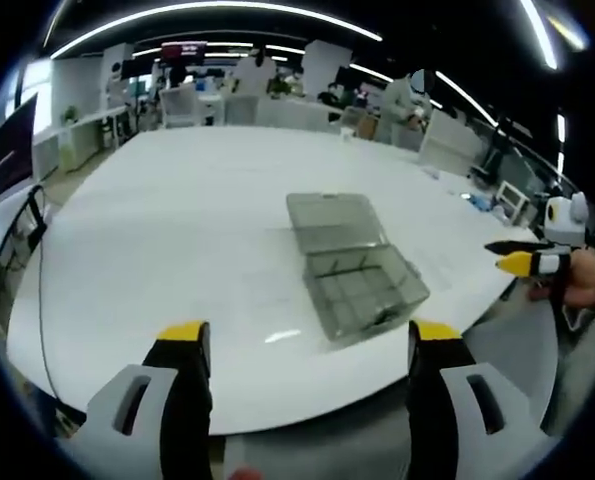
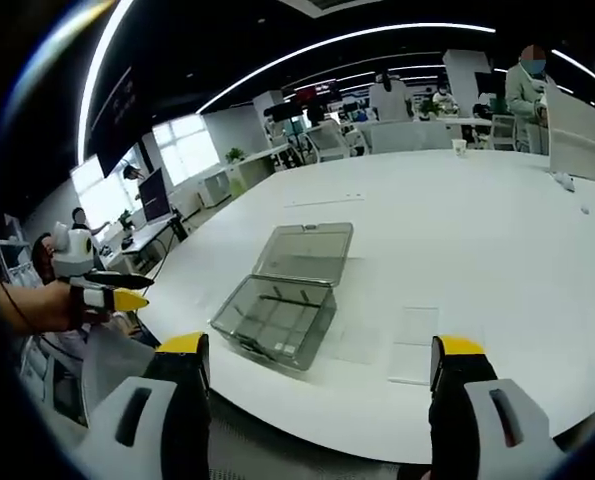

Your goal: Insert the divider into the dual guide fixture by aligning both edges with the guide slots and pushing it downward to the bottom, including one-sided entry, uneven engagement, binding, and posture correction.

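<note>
A clear grey compartment box (image 1: 362, 285) lies on the white table (image 1: 197, 230) near its front edge, its lid (image 1: 332, 215) folded flat behind it. Thin partitions cross its tray (image 2: 277, 318), and a dark strip (image 2: 289, 298) lies across it. My left gripper (image 1: 309, 335) hangs off the table edge, short of the box, jaws wide apart with nothing between them. My right gripper (image 2: 322, 345) is likewise open and empty before the box. Each gripper also appears in the other's view, held in a hand: the right gripper (image 1: 530, 263) and the left gripper (image 2: 112, 297). Faint clear flat pieces (image 2: 417, 325) lie right of the box.
The round table edge (image 2: 377, 440) runs just ahead of both grippers. A thin cable (image 1: 40, 300) crosses the table's left side. Desks, chairs, monitors and people (image 2: 527, 85) stand far behind the table.
</note>
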Demonstrator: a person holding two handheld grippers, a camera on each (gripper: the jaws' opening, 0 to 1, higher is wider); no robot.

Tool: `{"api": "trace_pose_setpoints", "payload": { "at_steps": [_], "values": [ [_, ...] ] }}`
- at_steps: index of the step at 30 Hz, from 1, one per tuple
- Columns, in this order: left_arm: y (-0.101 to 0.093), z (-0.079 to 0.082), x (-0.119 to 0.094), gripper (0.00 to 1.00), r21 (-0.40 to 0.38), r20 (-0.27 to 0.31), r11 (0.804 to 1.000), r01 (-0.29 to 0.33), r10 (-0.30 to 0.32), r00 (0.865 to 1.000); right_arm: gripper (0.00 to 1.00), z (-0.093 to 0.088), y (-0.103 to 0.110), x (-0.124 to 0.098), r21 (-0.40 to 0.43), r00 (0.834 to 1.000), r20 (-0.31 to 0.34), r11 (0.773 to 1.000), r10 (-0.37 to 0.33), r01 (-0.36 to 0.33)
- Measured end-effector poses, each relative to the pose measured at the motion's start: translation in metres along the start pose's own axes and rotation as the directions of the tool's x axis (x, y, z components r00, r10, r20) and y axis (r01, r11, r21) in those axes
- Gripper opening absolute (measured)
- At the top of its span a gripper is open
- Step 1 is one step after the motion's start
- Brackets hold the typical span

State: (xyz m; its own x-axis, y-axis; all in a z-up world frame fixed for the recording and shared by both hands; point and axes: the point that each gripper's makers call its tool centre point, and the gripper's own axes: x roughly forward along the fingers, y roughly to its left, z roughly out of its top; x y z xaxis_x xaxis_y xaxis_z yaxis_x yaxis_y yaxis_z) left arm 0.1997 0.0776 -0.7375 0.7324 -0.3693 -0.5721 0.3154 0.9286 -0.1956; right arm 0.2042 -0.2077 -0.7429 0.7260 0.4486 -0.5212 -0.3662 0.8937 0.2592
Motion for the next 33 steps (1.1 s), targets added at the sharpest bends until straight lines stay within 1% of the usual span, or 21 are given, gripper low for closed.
{"api": "trace_pose_setpoints", "payload": {
  "at_steps": [3,4,9,11,12,16,19,20,23,26,29,31,32,33],
  "values": [
    [0.001,0.003,-0.003,0.78,-0.015,0.020,1.000,0.012,-0.012,1.000,0.90,0.000,-0.002,-0.001,0.000,1.000,0.002,1.000,-0.008,0.008],
    [0.001,0.004,-0.004,0.78,-0.024,0.024,1.000,0.014,-0.014,1.000,0.90,-0.001,-0.001,0.000,-0.001,1.000,-0.002,1.000,0.001,-0.001],
    [0.002,0.006,-0.007,0.78,-0.033,0.044,0.999,0.008,-0.006,0.999,0.90,-0.002,-0.001,0.000,-0.017,1.000,-0.006,1.000,-0.014,0.013],
    [0.003,0.003,-0.006,0.78,-0.043,0.035,0.999,0.010,-0.009,0.999,0.90,-0.002,0.000,0.000,-0.016,1.000,-0.011,1.000,-0.013,0.013],
    [0.002,0.003,-0.006,0.77,-0.049,0.039,0.999,0.017,-0.015,0.999,0.90,-0.002,0.000,0.000,-0.017,1.000,-0.011,1.000,-0.015,0.014],
    [0.004,0.006,-0.008,0.77,-0.057,0.054,0.998,0.011,-0.008,0.999,0.91,-0.004,0.000,0.000,-0.028,1.000,-0.020,0.999,-0.019,0.019],
    [0.005,0.005,-0.007,0.77,-0.058,0.045,0.998,0.015,-0.013,0.999,0.90,-0.004,-0.002,0.000,-0.035,0.999,-0.024,0.999,-0.034,0.033],
    [0.005,0.005,-0.007,0.77,-0.049,0.044,0.999,0.018,-0.016,0.999,0.90,-0.004,-0.004,0.000,-0.038,0.999,-0.024,0.998,-0.044,0.043],
    [0.002,0.005,-0.007,0.77,-0.057,0.039,0.998,0.032,-0.030,0.999,0.90,-0.004,-0.005,0.001,-0.045,0.997,-0.032,0.996,-0.073,0.071],
    [-0.001,0.002,-0.007,0.77,-0.043,0.011,0.998,0.044,-0.043,0.999,0.90,-0.008,-0.008,0.002,-0.041,0.993,-0.057,0.994,-0.102,0.100],
    [0.000,0.005,-0.007,0.78,-0.036,0.017,0.998,0.043,-0.043,0.999,0.90,-0.006,-0.012,0.003,-0.034,0.990,-0.067,0.992,-0.121,0.119],
    [0.001,0.003,-0.004,0.78,-0.046,-0.002,0.998,0.040,-0.040,0.999,0.90,-0.006,-0.014,0.003,-0.030,0.988,-0.077,0.991,-0.135,0.133],
    [0.002,0.002,-0.003,0.78,-0.048,-0.011,0.998,0.038,-0.038,0.999,0.90,-0.009,-0.014,0.004,-0.035,0.986,-0.101,0.991,-0.132,0.129],
    [0.003,0.002,-0.001,0.78,-0.047,-0.015,0.998,0.031,-0.032,0.999,0.90,-0.008,-0.014,0.004,-0.034,0.986,-0.096,0.991,-0.135,0.132]
  ]
}}
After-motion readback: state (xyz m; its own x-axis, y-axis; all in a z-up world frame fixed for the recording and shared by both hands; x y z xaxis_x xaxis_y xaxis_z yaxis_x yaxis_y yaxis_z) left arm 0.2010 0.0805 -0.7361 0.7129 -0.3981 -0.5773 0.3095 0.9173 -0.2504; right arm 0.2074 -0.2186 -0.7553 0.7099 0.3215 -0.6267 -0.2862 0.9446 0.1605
